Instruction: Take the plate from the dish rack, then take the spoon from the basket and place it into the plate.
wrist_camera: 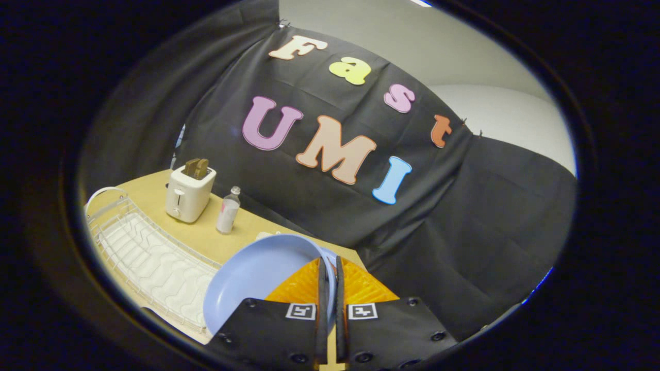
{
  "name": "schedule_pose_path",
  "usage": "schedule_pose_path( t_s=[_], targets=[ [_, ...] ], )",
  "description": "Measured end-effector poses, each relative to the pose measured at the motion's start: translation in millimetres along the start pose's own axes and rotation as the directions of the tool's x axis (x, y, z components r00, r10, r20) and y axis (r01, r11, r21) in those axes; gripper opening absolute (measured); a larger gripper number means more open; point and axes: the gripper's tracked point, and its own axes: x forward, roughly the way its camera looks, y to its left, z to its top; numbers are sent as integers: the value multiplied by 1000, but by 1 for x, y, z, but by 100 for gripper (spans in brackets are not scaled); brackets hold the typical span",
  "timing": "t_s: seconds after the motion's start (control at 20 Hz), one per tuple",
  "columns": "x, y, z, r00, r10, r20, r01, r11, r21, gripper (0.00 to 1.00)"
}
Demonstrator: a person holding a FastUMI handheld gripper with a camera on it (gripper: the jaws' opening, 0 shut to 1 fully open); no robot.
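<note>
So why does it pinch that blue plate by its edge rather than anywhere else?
The rim is the only thin part the jaws can close across. The gripper is shut on the blue plate at its rim, coming edge-on from the side away from the dish rack, so the plate hangs tilted.

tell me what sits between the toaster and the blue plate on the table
In the gripper view, a small clear bottle stands on the wooden table between the toaster and the blue plate, whose rim the gripper is shut on.
</note>
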Motion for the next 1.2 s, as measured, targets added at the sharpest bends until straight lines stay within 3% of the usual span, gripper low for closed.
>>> schedule_pose_path(
  t_s=[0.35,1.2],
  targets=[
    [-14,-23,-60,999,-11,-52,13,999,43,9],
    [4,1,-199,967,125,-224,-51,950,310,9]
  ],
)
